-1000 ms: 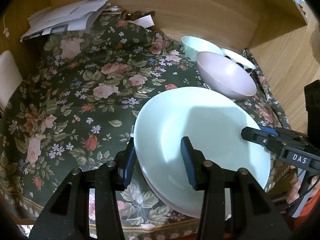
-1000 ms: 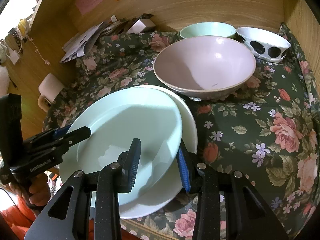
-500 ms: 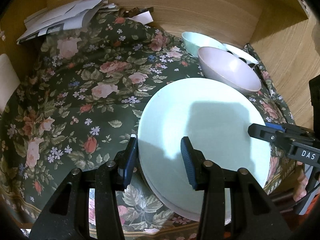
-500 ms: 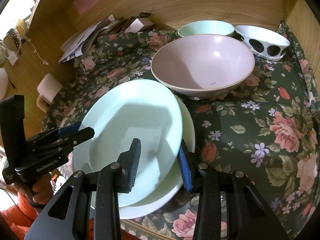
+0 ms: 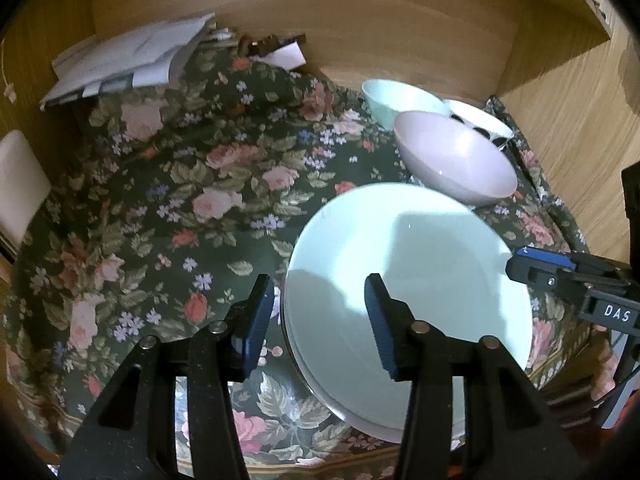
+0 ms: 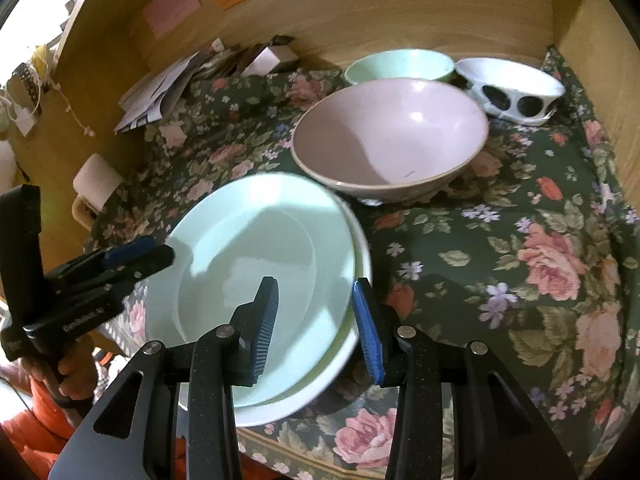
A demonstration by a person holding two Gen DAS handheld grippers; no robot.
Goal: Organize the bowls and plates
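A: Near edge first. Pale mint round plate (image 6: pixel 256 300) sits on a white round plate (image 6: pixel 320 396), two stacked at the table's near rim. Left gripper (image 5: pixel 320 316) straddles the stack's left rim and its jaws have just been opening; pads look clear of it. Right gripper (image 6: pixel 316 328) straddles the right rim, jaws likewise just opening, no squeeze that I can see.

B: So plates look done?

A: Stacked, I judge, and being let go. Bowls remain: large pale pink bowl (image 6: pixel 390 136) just beyond the plates, small mint bowl (image 6: pixel 400 65) and white bowl with dark round spots (image 6: pixel 512 90) behind it, none nested.

B: Room?

A: Floral tablecloth (image 5: pixel 180 184) lies bare to the left. Wooden wall (image 6: pixel 400 4) hems the far side and right; loose white papers (image 5: pixel 132 60) occupy the far left corner.
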